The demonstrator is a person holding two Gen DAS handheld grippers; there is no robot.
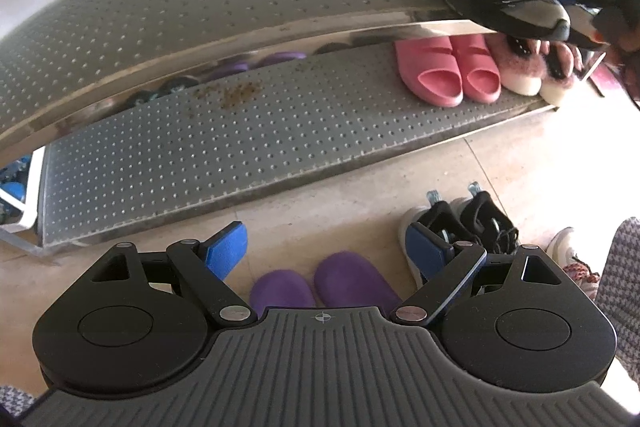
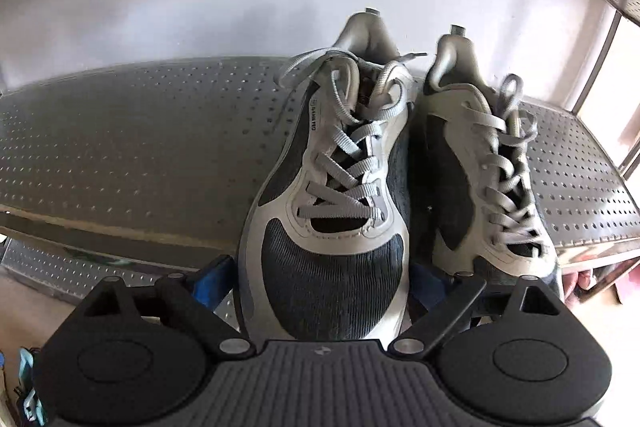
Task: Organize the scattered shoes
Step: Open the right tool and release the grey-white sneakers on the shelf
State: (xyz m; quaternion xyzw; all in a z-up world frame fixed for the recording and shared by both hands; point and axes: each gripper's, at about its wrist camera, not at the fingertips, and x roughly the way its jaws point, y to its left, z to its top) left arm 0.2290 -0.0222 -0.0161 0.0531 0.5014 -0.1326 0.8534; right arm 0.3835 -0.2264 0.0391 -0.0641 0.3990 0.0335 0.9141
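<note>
The right gripper [image 2: 320, 283] has the toe of a grey sneaker [image 2: 328, 195] between its two blue pads, one on each side of the toe. The pads look pressed on the shoe, so it is holding it. The shoe sits on the top shelf [image 2: 140, 147] of a metal rack with small holes. Its twin [image 2: 484, 171] stands just beside it on the right, touching it. A white wall is behind them.

The left gripper [image 1: 326, 251] is open wide and holds nothing. It hangs over the floor [image 1: 320, 195] in front of the rack. Below it sit two purple slippers [image 1: 320, 287], side by side. A pair of black sneakers [image 1: 468, 227] is near them on the right. On the low shelf [image 1: 200, 155] stand pink slides [image 1: 448, 75] and fluffy pink slippers [image 1: 532, 71] beside them. More shoes hide in the dark under the top shelf.
</note>
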